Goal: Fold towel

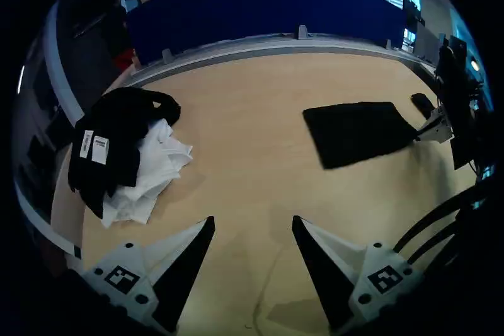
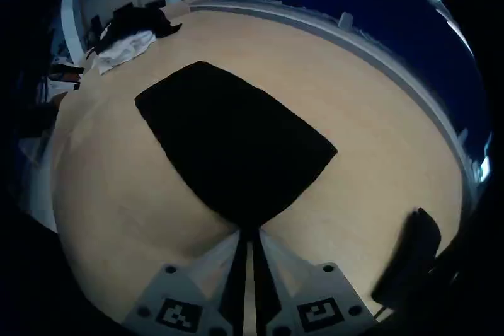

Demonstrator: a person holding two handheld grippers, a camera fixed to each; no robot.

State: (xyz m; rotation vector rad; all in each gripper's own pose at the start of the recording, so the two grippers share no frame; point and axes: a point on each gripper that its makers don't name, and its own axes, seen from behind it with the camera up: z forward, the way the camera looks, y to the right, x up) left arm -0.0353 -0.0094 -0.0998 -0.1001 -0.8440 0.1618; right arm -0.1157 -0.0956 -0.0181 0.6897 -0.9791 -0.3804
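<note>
You have broad, bare light wooden counter [image 1: 252, 166] between the heap of black and white clothes [image 1: 126, 153] and the flat black towel [image 1: 359, 131]. A dark blue partition panel [image 1: 264, 8] walls the far edge, and a small black object [image 1: 422, 104] lies near the towel.

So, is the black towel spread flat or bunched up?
Spread flat: the black towel lies as a smooth rectangle on the table. Folded layers: cannot tell.
</note>
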